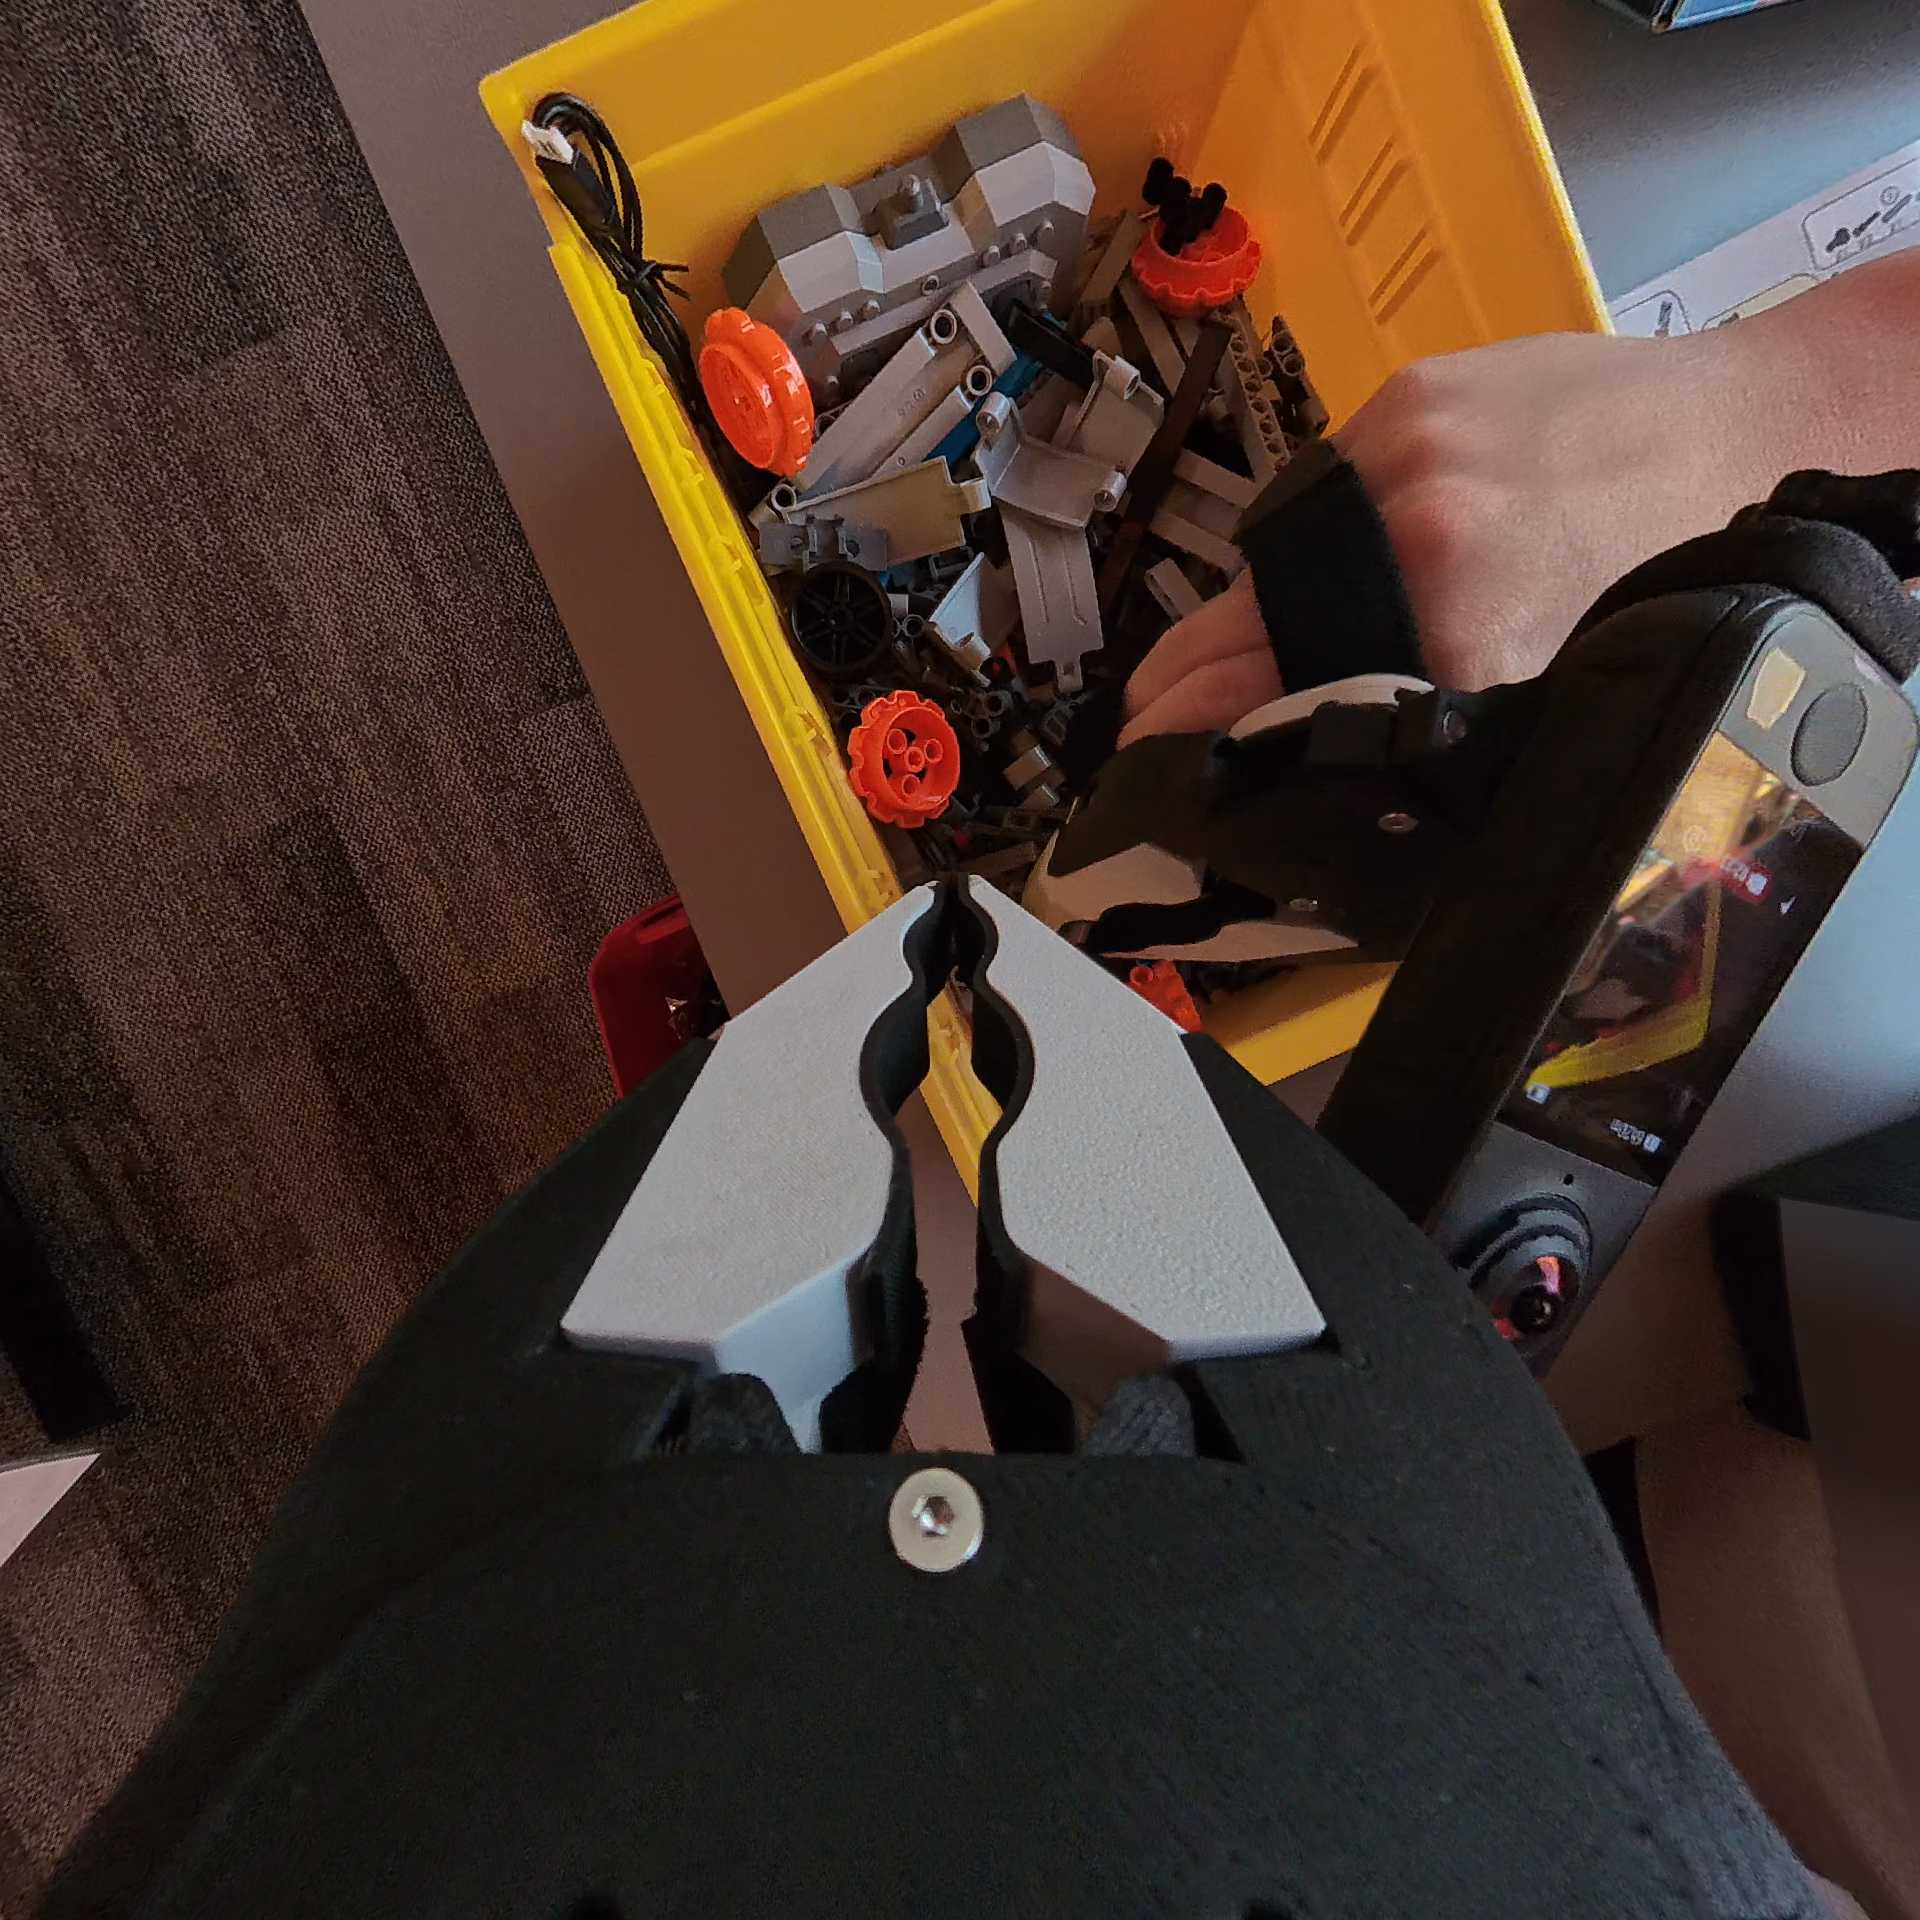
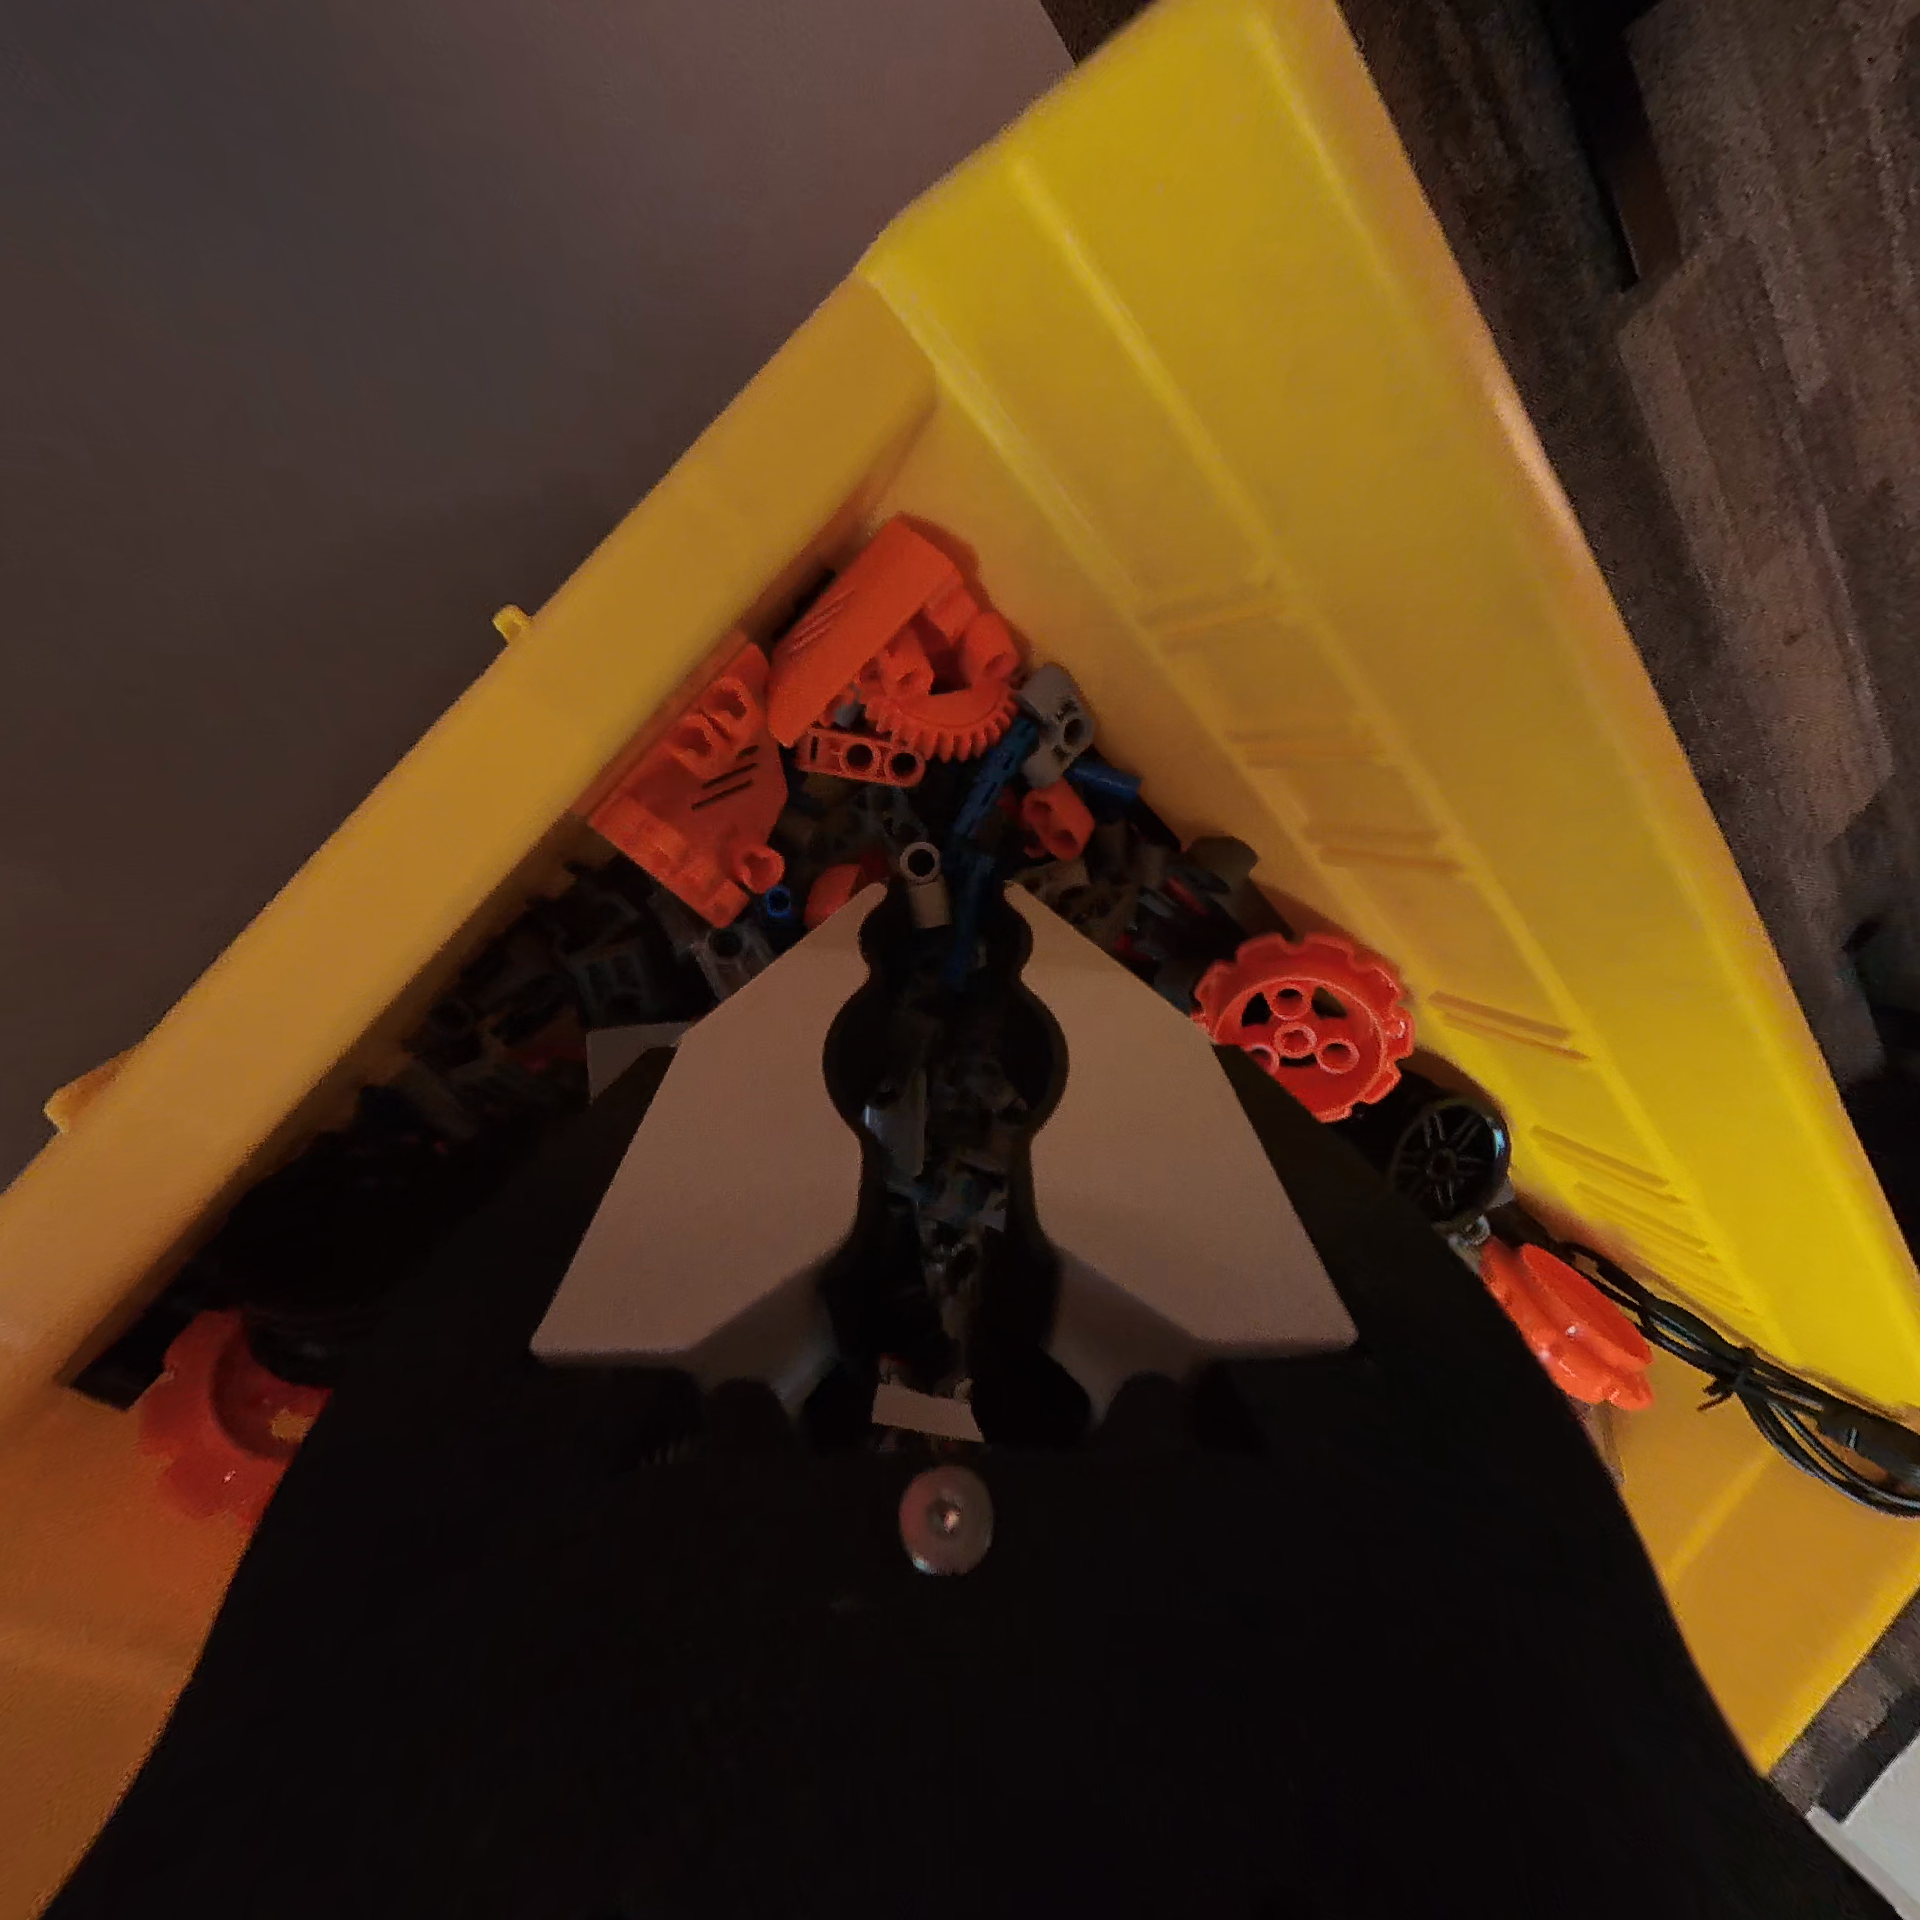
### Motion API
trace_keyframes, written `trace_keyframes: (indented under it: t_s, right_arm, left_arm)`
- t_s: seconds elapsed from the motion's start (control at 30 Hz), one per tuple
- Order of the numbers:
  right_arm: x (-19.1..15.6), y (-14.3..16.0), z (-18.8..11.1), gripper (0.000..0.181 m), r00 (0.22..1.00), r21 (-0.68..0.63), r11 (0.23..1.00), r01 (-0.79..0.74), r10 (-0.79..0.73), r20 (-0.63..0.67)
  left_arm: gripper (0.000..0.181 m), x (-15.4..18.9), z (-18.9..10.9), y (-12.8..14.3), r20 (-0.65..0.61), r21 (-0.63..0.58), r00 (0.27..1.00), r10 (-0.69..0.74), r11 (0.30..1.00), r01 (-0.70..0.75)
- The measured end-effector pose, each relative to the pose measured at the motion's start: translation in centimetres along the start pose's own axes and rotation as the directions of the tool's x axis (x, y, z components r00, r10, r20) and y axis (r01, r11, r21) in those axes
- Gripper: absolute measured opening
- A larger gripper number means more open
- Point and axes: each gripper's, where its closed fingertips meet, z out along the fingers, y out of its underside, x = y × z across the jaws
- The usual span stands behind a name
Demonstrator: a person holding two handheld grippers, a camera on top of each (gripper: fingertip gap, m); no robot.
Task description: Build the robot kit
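Where the left wrist view looks past its own L gripper (image 1: 954, 894), fingers pressed together on nothing at the yellow bin's (image 1: 790, 717) near rim, it also shows the R gripper (image 1: 1060, 862) and hand (image 1: 1507, 488) reaching in among grey beams and orange wheels (image 1: 902, 758). R view: R gripper (image 2: 943, 896) parted over a blue axle (image 2: 982, 831), grip unclear; orange gear (image 2: 925, 717) beyond; pile dim, blurred.

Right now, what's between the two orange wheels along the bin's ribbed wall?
A small black spoked wheel sits between the orange wheels and, beside loose grey pieces, against the yellow bin wall. Left wrist view shows it best.
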Motion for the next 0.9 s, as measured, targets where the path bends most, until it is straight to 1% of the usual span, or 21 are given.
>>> trace_keyframes:
  t_s: [0.13,0.23,0.4,0.47,0.57,0.6,0.67,0.73,0.8,0.83,0.87,0.9]
  right_arm:
    - [0.5,0.6,-0.8,0.014,1.000,0.004,1.000,-0.026,0.026,-0.012]
    - [1.6,1.4,-2.1,0.014,0.997,0.008,0.999,-0.054,0.054,-0.048]
    - [3.7,4.4,-4.2,0.014,0.985,-0.006,0.990,-0.140,0.139,-0.103]
    - [4.8,6.2,-4.8,0.013,0.976,-0.041,0.985,-0.166,0.158,-0.148]
    - [6.2,9.5,-5.3,0.012,0.964,-0.153,0.968,-0.199,0.165,-0.209]
    - [6.3,10.4,-5.3,0.012,0.962,-0.185,0.960,-0.210,0.169,-0.212]
    - [5.8,11.4,-4.8,0.012,0.960,-0.207,0.945,-0.253,0.220,-0.172]
    - [5.8,11.0,-4.6,0.015,0.952,-0.160,0.946,-0.283,0.257,-0.165]
    - [6.0,9.2,-5.0,0.023,0.945,-0.074,0.954,-0.290,0.274,-0.176]
    - [6.0,7.6,-5.4,0.029,0.942,-0.007,0.957,-0.288,0.282,-0.182]
    - [5.6,5.6,-5.6,0.031,0.941,0.072,0.955,-0.289,0.297,-0.165]
    - [4.9,3.6,-5.5,0.037,0.940,0.137,0.943,-0.302,0.318,-0.120]
  left_arm:
    - [0.000,0.1,0.0,0.0,0.001,-0.001,1.000,0.008,1.000,-0.008]
    - [0.000,0.1,-0.1,-0.1,0.003,0.003,1.000,0.008,1.000,-0.008]
    - [0.000,0.1,-0.1,-0.1,0.002,0.003,1.000,0.007,1.000,-0.007]
    - [0.000,0.1,0.0,-0.1,0.003,0.000,1.000,0.009,1.000,-0.009]
    - [0.000,0.2,0.1,-0.1,0.003,-0.005,1.000,0.012,1.000,-0.012]
    - [0.000,0.2,0.1,-0.1,0.003,-0.007,1.000,0.012,1.000,-0.012]
    - [0.000,0.2,0.1,-0.1,0.003,-0.010,1.000,0.013,1.000,-0.013]
    - [0.000,0.2,0.2,0.0,0.004,-0.012,1.000,0.013,1.000,-0.013]
    - [0.000,0.1,0.1,0.0,0.009,-0.012,1.000,0.008,1.000,-0.008]
    - [0.000,-0.2,0.0,0.1,0.020,-0.013,1.000,0.001,1.000,-0.001]
    - [0.000,-0.7,0.0,0.3,0.044,-0.018,0.999,-0.014,1.000,0.014]
    - [0.000,-1.2,-0.1,0.5,0.068,-0.025,0.997,-0.031,0.999,0.033]
